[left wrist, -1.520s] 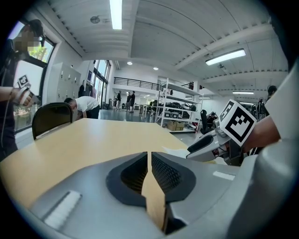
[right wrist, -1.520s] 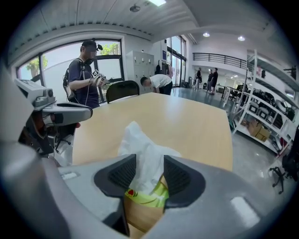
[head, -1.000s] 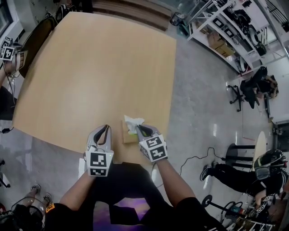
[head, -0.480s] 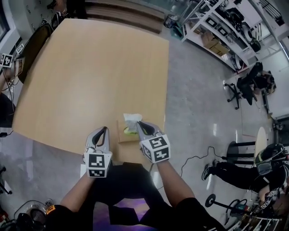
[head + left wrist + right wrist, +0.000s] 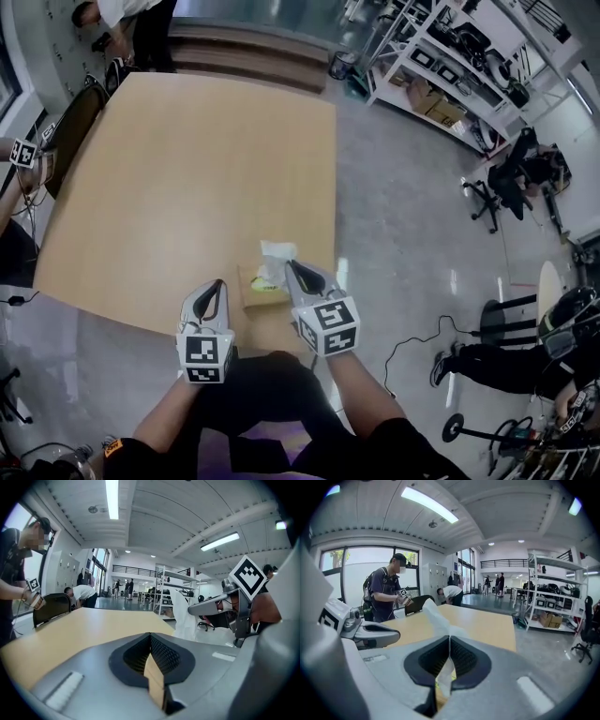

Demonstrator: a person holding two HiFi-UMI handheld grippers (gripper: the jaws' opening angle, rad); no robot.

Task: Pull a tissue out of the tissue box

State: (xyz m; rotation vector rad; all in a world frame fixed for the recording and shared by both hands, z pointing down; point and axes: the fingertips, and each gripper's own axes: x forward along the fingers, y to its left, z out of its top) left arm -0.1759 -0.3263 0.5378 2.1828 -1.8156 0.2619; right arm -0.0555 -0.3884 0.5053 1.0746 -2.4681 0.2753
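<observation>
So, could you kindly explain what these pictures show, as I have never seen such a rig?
No robot here: a person holds a grey two-jaw gripper in each hand. One picture looks down from a head camera; the other two come from cameras on the grippers. On the light wooden table sits a brown cardboard tissue box. The right gripper is shut on a white tissue rising from it. The left gripper is shut and empty, left of the box.
</observation>
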